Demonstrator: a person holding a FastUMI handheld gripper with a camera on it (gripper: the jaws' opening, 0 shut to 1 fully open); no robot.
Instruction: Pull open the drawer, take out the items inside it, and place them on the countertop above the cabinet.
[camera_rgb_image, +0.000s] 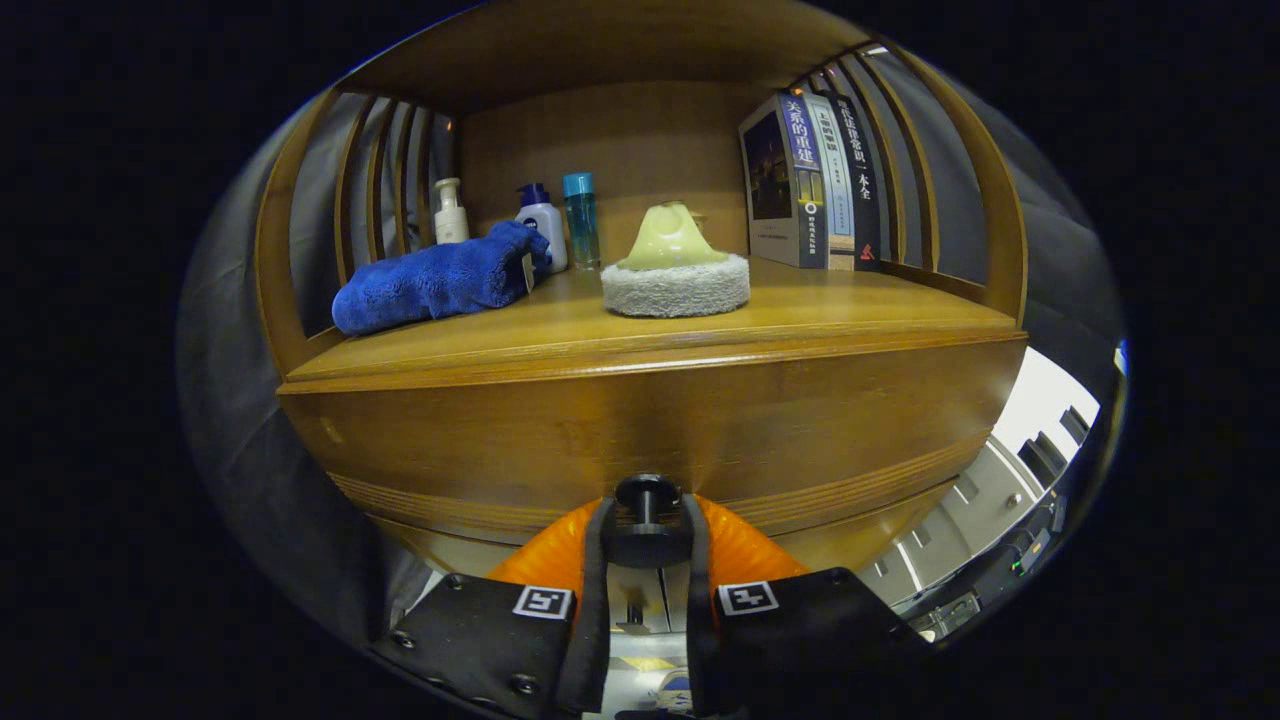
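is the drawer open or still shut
Shut, as far as shows: the drawer front sits flush under the countertop, with no gap. The gripper has both fingers closed on its knob.

Gripper (646, 530): both fingers close tight on the dark drawer knob (646, 497), no room left between them.
Drawer front (650, 420): a broad wooden face fills the way straight ahead, just beyond the fingers.
Countertop front strip (560, 350): bare wood along the near edge, open from the front.
Countertop left: blue towel (440, 280) lies across it, with three bottles (545, 230) standing behind.
Countertop middle: round scrubbing pad (676, 275) sits near the front (a narrow bare gap between it and the towel).
Countertop right: upright books (810, 180) stand at the back; bare wood before them.
Sides: slatted side rails (385, 180) wall in both ends.
Overhead: a wooden top board (600, 50) roofs the shelf space.
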